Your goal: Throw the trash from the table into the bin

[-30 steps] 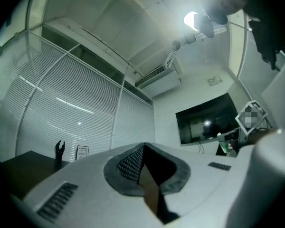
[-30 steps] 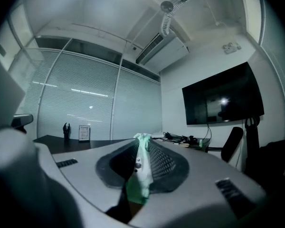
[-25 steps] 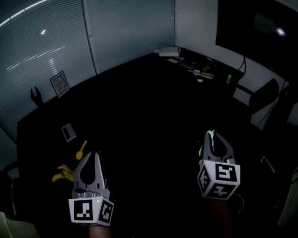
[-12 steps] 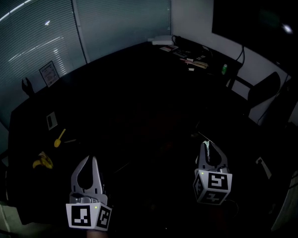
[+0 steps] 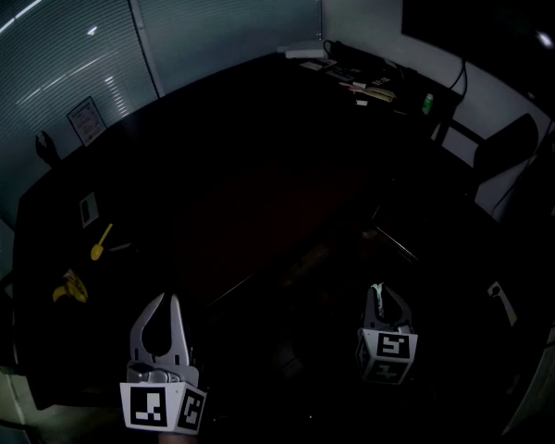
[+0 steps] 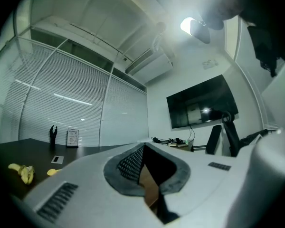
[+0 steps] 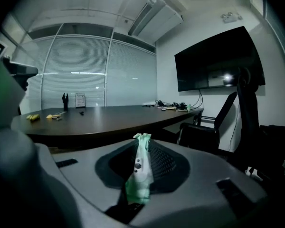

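My right gripper (image 5: 380, 293) hangs low off the near right edge of the dark table (image 5: 240, 174). It is shut on a pale green crumpled scrap (image 7: 141, 175) that sticks up between the jaws (image 7: 142, 139). My left gripper (image 5: 164, 305) is at the lower left by the table's near edge, shut with nothing between its tips (image 6: 143, 148). A banana peel (image 5: 67, 288) and a yellow spoon (image 5: 100, 243) lie on the table's left end, also showing in the left gripper view as the peel (image 6: 21, 171). I make out no bin in this dark scene.
A white card (image 5: 88, 209) lies near the spoon. Clutter and cables (image 5: 361, 77) sit at the table's far end. A black office chair (image 7: 213, 122) stands to the right, under a wall screen (image 7: 213, 61). Blinds cover the far windows.
Both grippers have come lower and nearer in the head view. The right one sank furthest, down beside the table's edge, still gripping the green scrap.
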